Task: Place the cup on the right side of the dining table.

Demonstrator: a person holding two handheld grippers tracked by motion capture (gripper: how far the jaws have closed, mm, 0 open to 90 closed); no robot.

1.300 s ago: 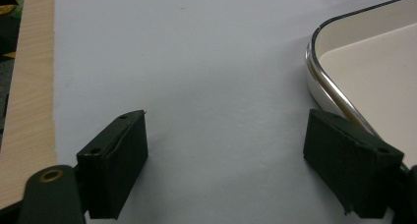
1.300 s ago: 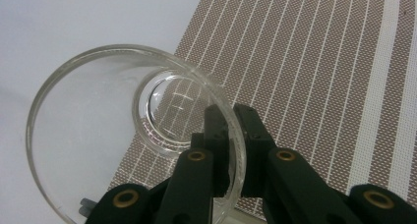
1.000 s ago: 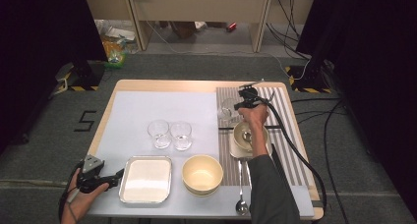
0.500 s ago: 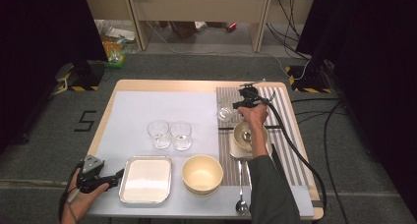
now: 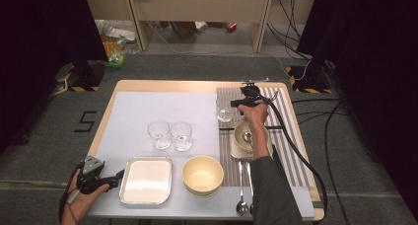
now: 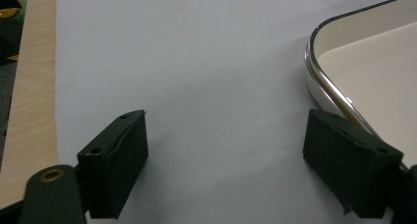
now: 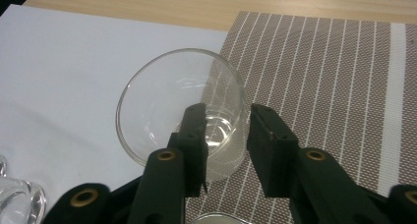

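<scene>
A clear glass (image 7: 162,96) stands upright at the left edge of the striped placemat (image 7: 319,62), at the back right of the table (image 5: 225,114). My right gripper (image 7: 226,130) straddles its near wall, one jaw inside the glass and one outside. Its jaws have just been opening, and the pads stand off the wall with a gap. The right gripper (image 5: 236,105) reaches in from the glass's right side. My left gripper (image 6: 226,150) rests open and empty on the white mat at the front left (image 5: 118,176), beside the metal tray (image 6: 319,76).
Two more glasses (image 5: 159,134) (image 5: 181,135) stand mid-table. The tray (image 5: 148,159) and a yellow bowl (image 5: 202,174) sit along the front. A small bowl with a spoon (image 5: 250,136) sits on the placemat (image 5: 291,136) under my right forearm. Spoons (image 5: 241,205) lie at the front edge.
</scene>
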